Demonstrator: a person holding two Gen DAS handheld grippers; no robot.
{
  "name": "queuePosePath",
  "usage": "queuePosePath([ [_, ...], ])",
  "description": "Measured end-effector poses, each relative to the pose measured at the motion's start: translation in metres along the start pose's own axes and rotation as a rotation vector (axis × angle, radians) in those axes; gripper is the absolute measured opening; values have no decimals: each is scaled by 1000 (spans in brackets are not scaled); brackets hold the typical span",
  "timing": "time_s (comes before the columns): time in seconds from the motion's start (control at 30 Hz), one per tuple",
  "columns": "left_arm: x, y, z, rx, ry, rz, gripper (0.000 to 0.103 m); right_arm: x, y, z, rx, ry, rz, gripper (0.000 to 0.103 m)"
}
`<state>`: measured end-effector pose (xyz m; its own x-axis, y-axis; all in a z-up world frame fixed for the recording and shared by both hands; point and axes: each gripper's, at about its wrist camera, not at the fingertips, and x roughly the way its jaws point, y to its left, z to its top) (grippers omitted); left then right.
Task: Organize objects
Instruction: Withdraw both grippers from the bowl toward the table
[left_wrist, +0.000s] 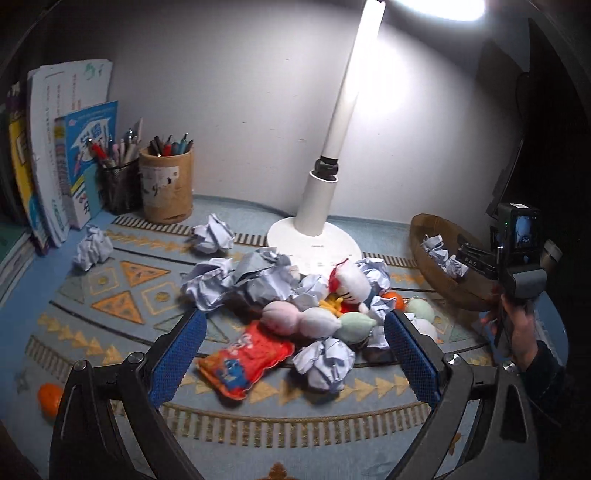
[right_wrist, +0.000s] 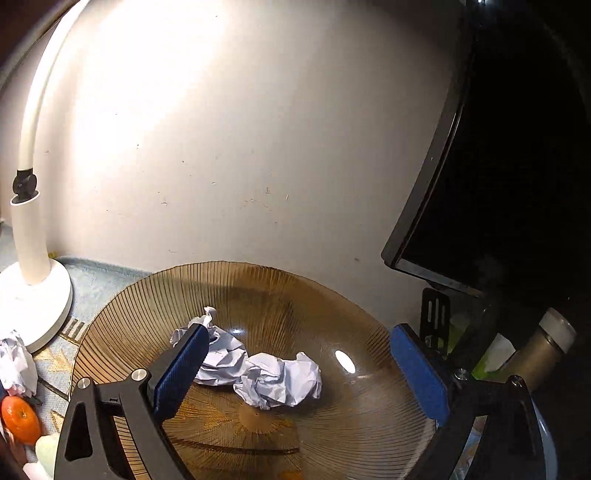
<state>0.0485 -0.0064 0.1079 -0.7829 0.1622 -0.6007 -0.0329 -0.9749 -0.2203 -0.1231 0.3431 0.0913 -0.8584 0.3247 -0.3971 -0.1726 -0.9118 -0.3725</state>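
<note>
Counter (left_wrist: 110, 325), patterned mat: white lamp (left_wrist: 314, 236) at the back. Brown ribbed bowl (right_wrist: 258, 295) (right end) holding two crumpled paper balls (right_wrist: 280, 380). Mid-counter heap of paper wads (left_wrist: 258, 280), plush toys (left_wrist: 317, 321), red snack packet (left_wrist: 243, 358). My left tongs (left_wrist: 295, 350) gape empty above the heap; my right tongs (right_wrist: 295, 373) gape empty over the bowl.

Harsh desk lamp (left_wrist: 334, 122) glare, dark edges

A: Can any lettering be read?
B: Only "DAS", white on the black body of the right tool (left_wrist: 476, 263), at three o'clock.
A: The books (left_wrist: 86, 147) at nine o'clock, the red snack packet (left_wrist: 245, 356)?
B: Printed, but too blurred to read.
</note>
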Motion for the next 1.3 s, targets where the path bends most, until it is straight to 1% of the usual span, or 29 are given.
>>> queuePosePath([
  [0.07, -4, 22, -10, -58, 13, 3, 97, -4, 0, -1, 20, 29, 10, 99],
  [0.13, -8, 35, -18, -93, 16, 7, 97, -13, -4, -3, 44, 69, 12, 99],
  [0.2, -9, 47, -27, -121, 20, 12, 97, -25, -5, -8, 69, 81, 24, 99],
  [0.3, -16, 57, -39, -147, 18, 9, 97, -35, -2, -13, 61, 103, 34, 101],
  [0.37, -30, 58, -45, -139, 1, 11, 97, -34, -1, -11, 39, 122, 0, 100],
  [0.4, -40, 59, -50, -124, -17, 15, 97, -40, -3, -9, 45, 116, -27, 99],
  [0.43, -50, 59, -54, -106, -34, 24, 97, -53, -6, -4, 58, 92, -52, 99],
  [0.47, -61, 60, -59, -87, -48, 39, 97, -70, -9, 1, 72, 58, -60, 99],
  [0.5, -71, 61, -66, -71, -62, 59, 97, -90, -9, 6, 85, 23, -47, 99],
  [0.53, -81, 64, -72, -60, -73, 80, 97, -112, -8, 10, 99, -9, -9, 99],
  [0.57, -89, 68, -79, -56, -79, 99, 97, -135, -5, 13, 115, -36, 48, 100],
  [0.6, -96, 75, -84, -57, -82, 118, 97, -157, 0, 13, 132, -56, 118, 103],
  [0.67, -109, 88, -94, -68, -88, 154, 97, -195, 18, 9, 149, -62, 267, 103],
  [0.77, -124, 110, -101, -80, -99, 213, 97, -236, 67, -4, 130, -29, 472, 103],
  [0.8, -126, 117, -103, -87, -94, 228, 97, -248, 85, -9, 113, -22, 529, 103],
  [0.87, -129, 133, -103, -112, -88, 228, 97, -268, 124, -22, 60, -13, 619, 103],
  [0.93, -129, 149, -101, -136, -83, 222, 97, -282, 160, -31, -11, -2, 691, 103],
  [1.03, -125, 167, -95, -133, -77, 266, 97, -300, 207, -41, -81, 29, 845, 102],
  [1.07, -124, 173, -92, -139, -77, 265, 96, -303, 221, -43, -102, 33, 895, 100],
  [1.1, -122, 180, -88, -144, -81, 252, 96, -307, 235, -46, -123, 39, 930, 94],
  [1.17, -116, 190, -72, -130, -79, 242, 96, -308, 260, -50, -152, 76, 965, 87],
  [1.2, -109, 195, -60, -104, -72, 235, 96, -307, 270, -53, -147, 107, 993, 85],
  [1.27, -88, 203, -32, -46, -45, 206, 96, -302, 285, -56, -88, 177, 1071, 85],
  [1.3, -73, 207, -16, -19, -16, 164, 96, -297, 293, -59, -49, 221, 1111, 85],
])
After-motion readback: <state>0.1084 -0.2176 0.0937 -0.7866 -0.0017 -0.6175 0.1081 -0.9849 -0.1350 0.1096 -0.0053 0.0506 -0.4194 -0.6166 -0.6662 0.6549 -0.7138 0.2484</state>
